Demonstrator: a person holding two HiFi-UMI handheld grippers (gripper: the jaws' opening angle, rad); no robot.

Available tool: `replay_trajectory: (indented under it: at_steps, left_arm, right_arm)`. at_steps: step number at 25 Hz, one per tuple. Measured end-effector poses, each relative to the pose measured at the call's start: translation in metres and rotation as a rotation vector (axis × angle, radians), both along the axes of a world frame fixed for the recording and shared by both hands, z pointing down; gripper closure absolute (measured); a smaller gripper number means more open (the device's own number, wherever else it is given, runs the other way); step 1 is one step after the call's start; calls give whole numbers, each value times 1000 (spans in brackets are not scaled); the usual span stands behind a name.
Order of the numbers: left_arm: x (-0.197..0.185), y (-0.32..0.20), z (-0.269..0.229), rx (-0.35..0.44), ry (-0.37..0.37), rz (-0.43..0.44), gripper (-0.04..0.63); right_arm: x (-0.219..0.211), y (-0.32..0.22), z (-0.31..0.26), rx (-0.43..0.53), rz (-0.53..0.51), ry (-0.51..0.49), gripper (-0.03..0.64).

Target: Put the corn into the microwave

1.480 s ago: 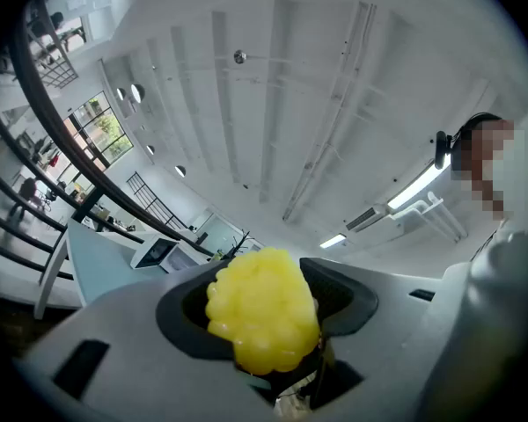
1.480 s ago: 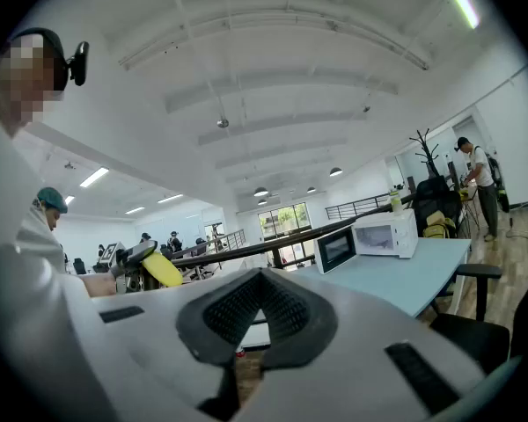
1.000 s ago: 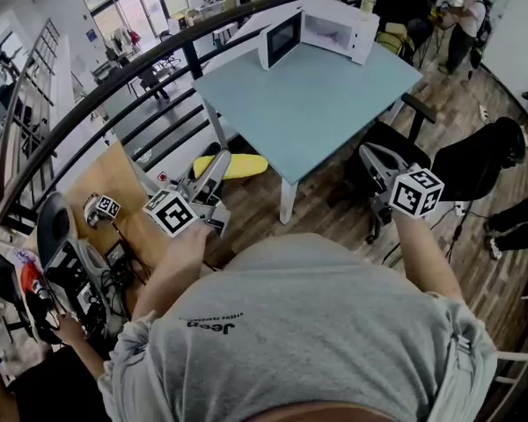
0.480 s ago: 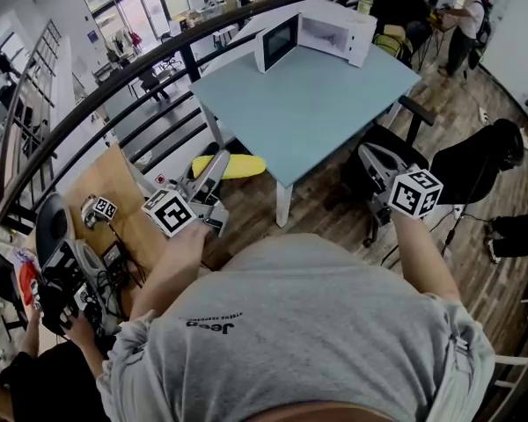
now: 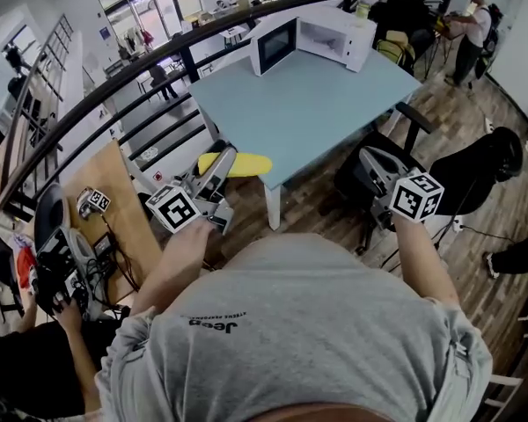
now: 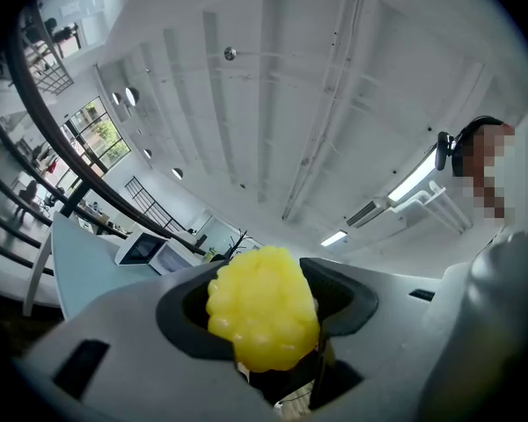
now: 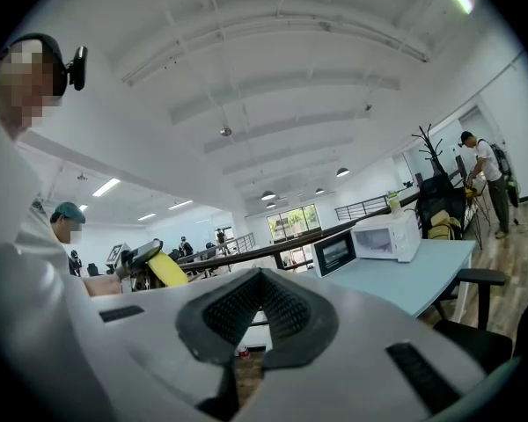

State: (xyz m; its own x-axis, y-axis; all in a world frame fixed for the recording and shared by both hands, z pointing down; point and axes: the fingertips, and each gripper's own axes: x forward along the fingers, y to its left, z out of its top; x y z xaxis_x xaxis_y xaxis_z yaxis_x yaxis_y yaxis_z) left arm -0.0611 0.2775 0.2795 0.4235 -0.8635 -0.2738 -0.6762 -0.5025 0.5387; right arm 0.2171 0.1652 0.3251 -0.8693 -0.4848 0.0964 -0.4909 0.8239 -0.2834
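A yellow corn cob point(image 5: 239, 163) sticks out sideways from my left gripper point(image 5: 222, 165), which is shut on it, just short of the table's near corner. In the left gripper view the corn point(image 6: 262, 310) fills the space between the dark pads. My right gripper point(image 5: 368, 160) hangs at the right, over a black chair, and it is shut on nothing; its pads meet in the right gripper view point(image 7: 257, 310). The white microwave point(image 5: 321, 35) stands at the far end of the light blue table point(image 5: 317, 95), its door swung open to the left.
A black railing point(image 5: 114, 82) curves past the table's left side. Black office chairs point(image 5: 475, 161) stand to the right of the table. A bottle point(image 5: 363, 7) sits on the microwave. One person point(image 5: 469, 25) stands far right; another handles equipment point(image 5: 57, 266) at lower left.
Both grippers have travelled forward toward the table, the left one still carrying the corn. The table and microwave sit a little further left in the head view.
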Motion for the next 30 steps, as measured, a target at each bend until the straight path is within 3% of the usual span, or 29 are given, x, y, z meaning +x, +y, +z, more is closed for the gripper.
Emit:
replay_trajectory:
  at_steps: [9, 15, 22, 30]
  left_arm:
    - [52, -14, 1, -12, 11, -30, 347]
    - [53, -24, 6, -22, 13, -32, 347]
    - [-1, -64, 16, -22, 39, -16, 347]
    - [-89, -153, 11, -13, 47, 79, 347]
  right_arm:
    - [35, -23, 5, -8, -67, -16, 600]
    - [26, -38, 13, -21, -94, -28, 600]
    - [-19, -76, 24, -33, -62, -3, 600]
    - [-93, -136, 15, -36, 35, 21, 600]
